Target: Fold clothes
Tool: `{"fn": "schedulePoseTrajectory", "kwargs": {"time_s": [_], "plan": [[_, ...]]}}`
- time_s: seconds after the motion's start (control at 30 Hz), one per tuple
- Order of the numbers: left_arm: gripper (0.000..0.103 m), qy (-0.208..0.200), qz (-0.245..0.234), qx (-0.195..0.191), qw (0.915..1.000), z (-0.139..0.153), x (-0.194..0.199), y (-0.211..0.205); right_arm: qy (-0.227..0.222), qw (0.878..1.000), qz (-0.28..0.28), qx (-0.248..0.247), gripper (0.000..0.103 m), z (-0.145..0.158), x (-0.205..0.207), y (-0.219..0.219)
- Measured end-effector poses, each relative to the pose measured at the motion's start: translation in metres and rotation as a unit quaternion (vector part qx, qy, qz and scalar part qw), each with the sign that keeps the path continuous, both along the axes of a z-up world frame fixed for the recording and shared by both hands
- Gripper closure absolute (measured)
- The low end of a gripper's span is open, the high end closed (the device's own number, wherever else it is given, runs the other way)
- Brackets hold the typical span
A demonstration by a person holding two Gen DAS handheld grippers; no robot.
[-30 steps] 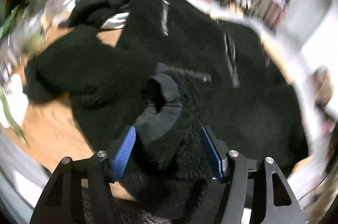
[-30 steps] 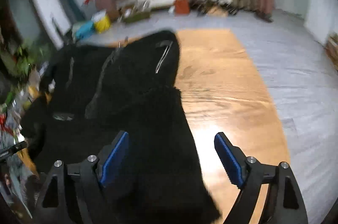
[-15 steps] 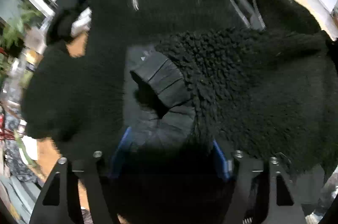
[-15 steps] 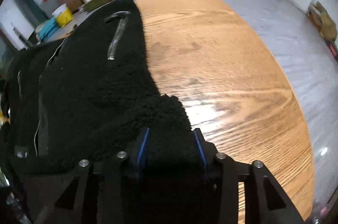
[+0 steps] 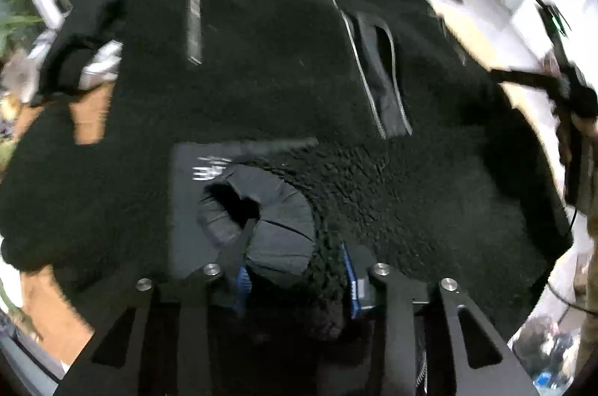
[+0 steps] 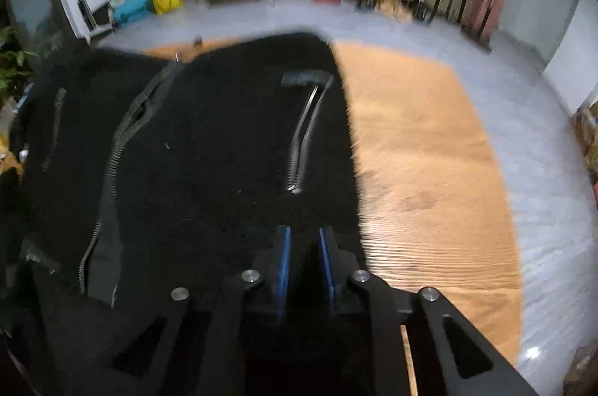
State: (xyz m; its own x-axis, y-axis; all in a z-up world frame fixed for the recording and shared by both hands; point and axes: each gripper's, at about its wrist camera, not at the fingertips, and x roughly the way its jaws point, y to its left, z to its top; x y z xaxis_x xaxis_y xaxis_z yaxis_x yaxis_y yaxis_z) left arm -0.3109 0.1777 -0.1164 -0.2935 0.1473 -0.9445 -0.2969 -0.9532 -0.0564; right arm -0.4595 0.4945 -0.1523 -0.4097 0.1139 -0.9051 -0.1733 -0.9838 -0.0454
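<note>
Both hand-held grippers closed on black fleece jacket (image 5: 261,67) spread over worktop (image 6: 422,171): left (image 5: 295,278) pinching sleeve cuff (image 5: 269,227), right (image 6: 303,257) clamping hem; mid-fold apparently, next needing both grips carried together across the body.

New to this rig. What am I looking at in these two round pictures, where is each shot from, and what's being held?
No robot here: a person holds a two-finger gripper in each hand, and each gripper carries a fisheye camera looking forward along its fingers, hence the round pictures. One picture comes from the left gripper, the other from the right gripper. The black bars with blue pads at the bottom are the fingers. On the wooden table lies a black fleece jacket with zips. The left gripper is shut on the sleeve cuff. The right gripper is shut on the jacket's edge near the table's bare part. Behind is a cluttered room.
</note>
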Motion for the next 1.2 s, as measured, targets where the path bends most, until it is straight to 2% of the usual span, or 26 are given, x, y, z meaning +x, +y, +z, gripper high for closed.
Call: {"fn": "schedulePoseTrajectory", "kwargs": {"time_s": [0.07,0.13,0.2,0.37,0.4,0.43,0.47,0.5,0.6,0.67,0.7,0.8,0.87,0.93,0.97,1.0,1.03,1.07,1.1,1.13,1.17,1.2], "plan": [[0.068,-0.007,0.003,-0.029,0.9996,-0.017,0.001,0.002,-0.029,0.999,-0.005,0.034,0.089,-0.021,-0.016,-0.004],[0.068,-0.002,0.003,-0.032,0.9995,-0.017,0.01,-0.004,-0.036,0.995,-0.016,0.089,0.087,-0.036,-0.03,-0.003],[0.068,-0.003,0.002,-0.03,0.9996,-0.015,0.018,-0.011,-0.026,0.994,-0.023,0.106,0.087,-0.037,-0.038,-0.004],[0.068,-0.008,0.005,-0.012,0.9999,-0.011,0.026,-0.025,0.004,0.998,0.046,0.046,0.084,-0.015,-0.021,-0.042],[0.068,-0.013,0.012,0.001,0.9998,-0.008,0.024,-0.028,0.01,0.998,0.06,0.034,0.078,-0.011,-0.018,-0.049],[0.068,-0.018,0.021,0.014,0.9995,-0.006,0.023,-0.031,0.016,0.997,0.074,0.022,0.065,-0.006,-0.015,-0.057],[0.068,-0.021,0.032,0.034,0.9987,-0.001,0.022,-0.035,0.022,0.996,0.087,0.01,0.061,-0.002,-0.011,-0.065],[0.068,-0.024,0.044,0.054,0.9973,0.005,0.021,-0.039,0.028,0.994,0.101,-0.002,0.061,0.002,-0.008,-0.072],[0.068,-0.001,0.049,0.054,0.9973,0.019,0.03,-0.044,0.041,0.989,0.138,-0.034,0.061,0.012,0.002,-0.095],[0.067,0.009,0.051,0.039,0.9979,0.023,0.035,-0.048,0.018,0.99,0.138,-0.028,0.061,-0.003,0.006,-0.111],[0.067,0.001,0.051,0.022,0.9985,0.017,0.038,-0.055,0.006,0.99,0.138,-0.025,0.065,-0.011,0.008,-0.12],[0.066,-0.032,0.054,0.016,0.9979,0.003,0.047,-0.069,-0.028,0.99,0.138,-0.016,0.068,-0.034,0.015,-0.144],[0.065,-0.036,0.056,0.027,0.9974,0.003,0.051,-0.076,-0.052,0.986,0.152,-0.033,0.069,-0.036,0.024,-0.152],[0.065,-0.035,0.06,0.043,0.9966,0.009,0.055,-0.082,-0.055,0.986,0.142,-0.063,0.069,-0.028,0.031,-0.144],[0.065,-0.028,0.06,0.054,0.9963,0.016,0.057,-0.085,-0.057,0.986,0.137,-0.078,0.067,-0.023,0.035,-0.14],[0.065,-0.019,0.059,0.069,0.9957,0.025,0.061,-0.089,-0.052,0.987,0.128,-0.081,0.06,-0.02,0.038,-0.136],[0.065,-0.012,0.058,0.081,0.9949,0.031,0.064,-0.094,-0.037,0.992,0.109,-0.048,0.056,-0.018,0.042,-0.132],[0.063,-0.003,0.059,0.101,0.9931,0.039,0.068,-0.103,-0.041,0.994,0.098,-0.028,0.058,-0.021,0.046,-0.129],[0.058,0.007,0.06,0.121,0.9907,0.048,0.073,-0.113,-0.05,0.993,0.095,-0.042,0.062,-0.021,0.054,-0.13],[0.055,0.023,0.065,0.139,0.9879,0.056,0.08,-0.124,-0.059,0.993,0.091,-0.056,0.061,-0.02,0.062,-0.13],[0.045,0.043,0.073,0.149,0.9853,0.064,0.085,-0.134,-0.055,0.992,0.09,-0.069,0.06,-0.016,0.075,-0.132],[0.032,0.075,0.094,0.153,0.9809,0.07,0.097,-0.146,-0.019,0.992,0.096,-0.078,0.053,-0.002,0.098,-0.139]]}}
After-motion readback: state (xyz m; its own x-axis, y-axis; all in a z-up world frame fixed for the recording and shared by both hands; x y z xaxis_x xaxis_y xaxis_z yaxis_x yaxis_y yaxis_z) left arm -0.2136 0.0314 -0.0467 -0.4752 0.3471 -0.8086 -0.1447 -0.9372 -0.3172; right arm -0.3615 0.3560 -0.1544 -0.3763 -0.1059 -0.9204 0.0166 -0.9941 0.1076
